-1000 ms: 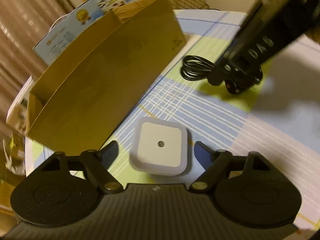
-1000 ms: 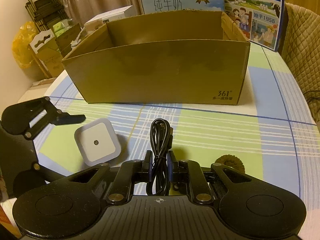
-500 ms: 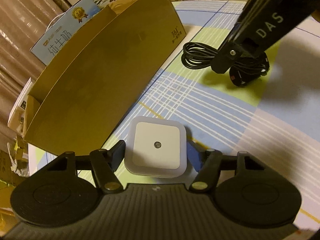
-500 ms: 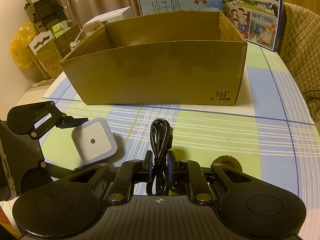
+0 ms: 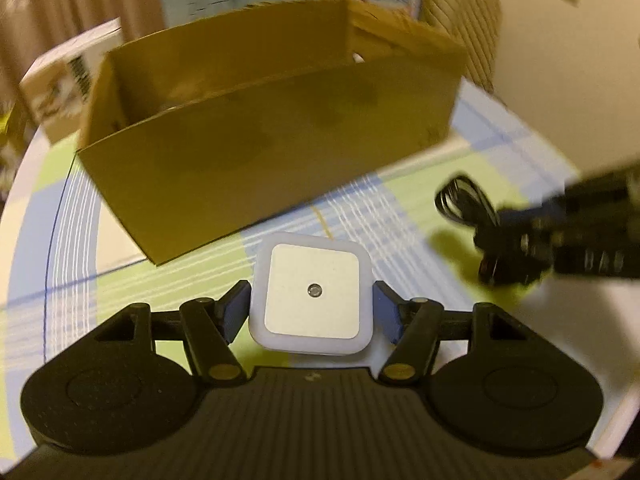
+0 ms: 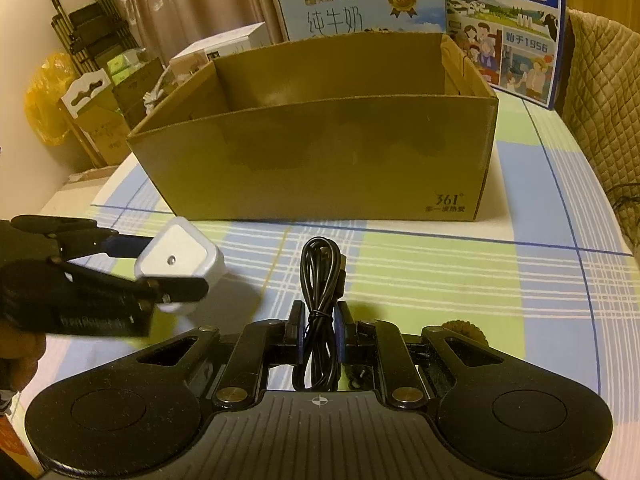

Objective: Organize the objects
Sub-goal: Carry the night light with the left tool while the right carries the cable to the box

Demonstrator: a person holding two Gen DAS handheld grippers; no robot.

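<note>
A white square night light (image 5: 314,290) is clamped between the blue pads of my left gripper (image 5: 312,312), which is shut on it. In the right wrist view the night light (image 6: 176,256) hangs lifted and tilted above the checked tablecloth at the left. My right gripper (image 6: 319,328) is shut on a coiled black cable (image 6: 320,272) that still lies on the cloth. The cable (image 5: 460,200) shows blurred at the right of the left wrist view. An open cardboard box (image 6: 320,160) stands just behind both grippers; the same box (image 5: 260,184) lies straight ahead of the night light.
Two blue milk cartons (image 6: 360,12) stand behind the box. A quilted chair back (image 6: 600,100) is at the right edge of the table. A small brown ridged disc (image 6: 464,330) lies beside my right gripper. Boxes and a yellow bag (image 6: 48,100) crowd the far left.
My left gripper closed onto the night light, lifted it off the cloth and rolled so the box now faces it squarely. The right gripper and cable have not moved.
</note>
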